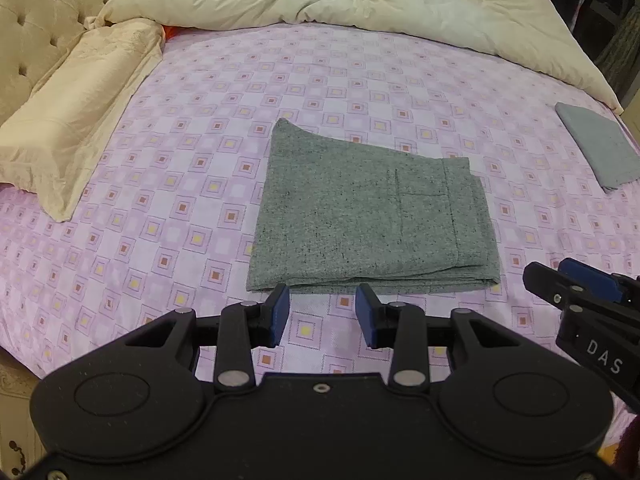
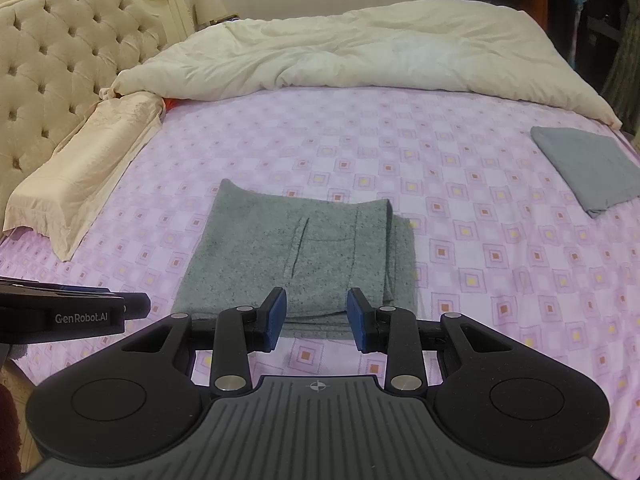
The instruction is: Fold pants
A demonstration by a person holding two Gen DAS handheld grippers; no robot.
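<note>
The grey speckled pants (image 1: 368, 216) lie folded into a flat rectangle on the pink patterned bed sheet (image 1: 200, 120), back pocket facing up. They also show in the right wrist view (image 2: 296, 256). My left gripper (image 1: 322, 314) is open and empty, just short of the pants' near edge. My right gripper (image 2: 316, 318) is open and empty, its fingertips over the pants' near edge. The right gripper shows at the right edge of the left wrist view (image 1: 576, 284); the left gripper shows at the left of the right wrist view (image 2: 132, 306).
A second folded grey garment (image 2: 588, 168) lies at the bed's right side. A cream duvet (image 2: 360, 48) is bunched at the far side. A beige pillow (image 2: 84, 172) rests against the tufted headboard (image 2: 52, 60) on the left.
</note>
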